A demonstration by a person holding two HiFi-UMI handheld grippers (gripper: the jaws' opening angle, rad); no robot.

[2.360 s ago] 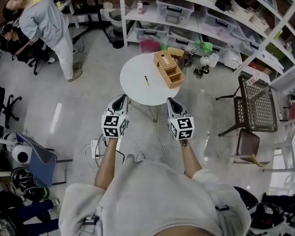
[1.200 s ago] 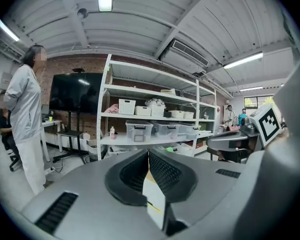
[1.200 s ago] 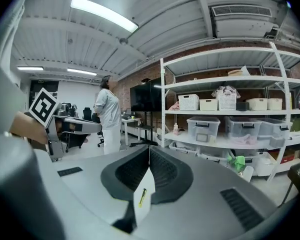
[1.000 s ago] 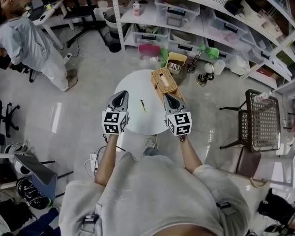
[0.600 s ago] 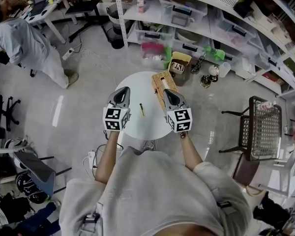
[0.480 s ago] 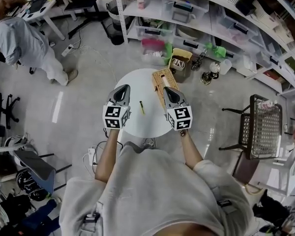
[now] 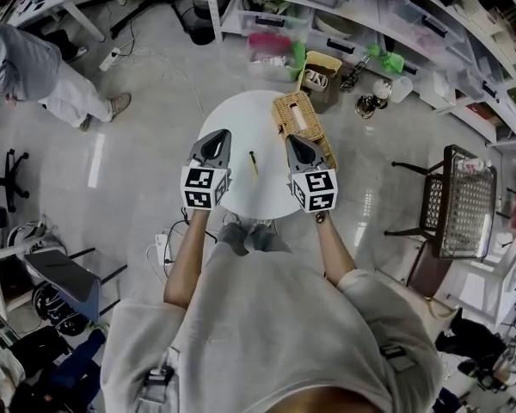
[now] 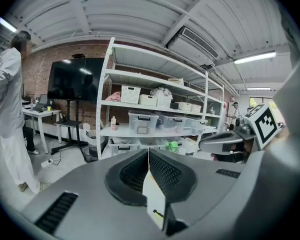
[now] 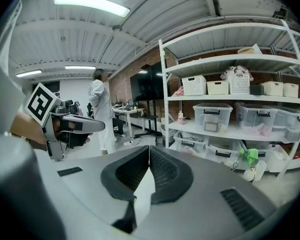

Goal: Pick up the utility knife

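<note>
The utility knife (image 7: 254,163), a thin yellow and black stick, lies on the round white table (image 7: 245,119) between my two grippers. My left gripper (image 7: 217,138) hovers over the table's left part, and my right gripper (image 7: 293,141) hovers at its right, next to a woven basket (image 7: 303,120). Both have their jaws closed tip to tip with nothing in them. In the left gripper view the shut tips (image 8: 149,152) frame a sliver of table with the knife (image 8: 159,215) low in it. The right gripper view shows its shut tips (image 9: 149,149).
White shelves with plastic bins (image 7: 353,7) stand beyond the table, with a yellow box (image 7: 320,69) and clutter on the floor before them. A mesh chair (image 7: 460,200) is at the right. A person in grey (image 7: 30,63) stands far left. A power strip (image 7: 162,249) lies near my feet.
Both grippers have moved forward and down, from short of the table to over it on either side of the knife. The table now sits closer below me. Both stay shut.
</note>
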